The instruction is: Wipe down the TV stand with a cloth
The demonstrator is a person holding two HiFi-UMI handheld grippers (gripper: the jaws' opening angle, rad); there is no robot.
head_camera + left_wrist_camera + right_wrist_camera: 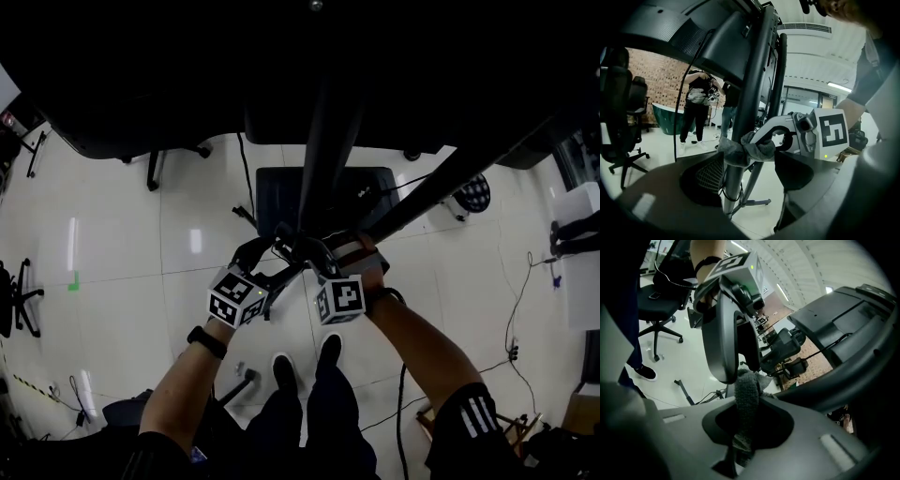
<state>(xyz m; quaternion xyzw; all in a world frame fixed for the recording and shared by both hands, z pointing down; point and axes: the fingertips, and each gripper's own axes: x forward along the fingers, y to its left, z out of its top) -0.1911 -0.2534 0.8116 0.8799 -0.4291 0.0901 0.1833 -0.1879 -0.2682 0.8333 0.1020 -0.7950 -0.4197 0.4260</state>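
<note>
The TV stand's dark pole (323, 141) rises through the middle of the head view, and both grippers meet at it. A grey cloth (740, 152) is wrapped round the pole (750, 84). My right gripper (761, 139) pinches one end of it. In the right gripper view the cloth (746, 399) runs down into my right gripper (740, 441), which is shut on it. My left gripper (738, 373) stands just above the cloth's upper end. In its own view the left jaws are dark shapes beside the pole, and their state is unclear. The cloth is hidden in the head view.
The stand's flat black base (323, 192) lies on the white tiled floor beyond my feet (305, 361). Cables (516, 309) trail on the right. Office chairs (618, 126) (661, 301) stand nearby. Two people (696, 108) stand far off by a brick wall.
</note>
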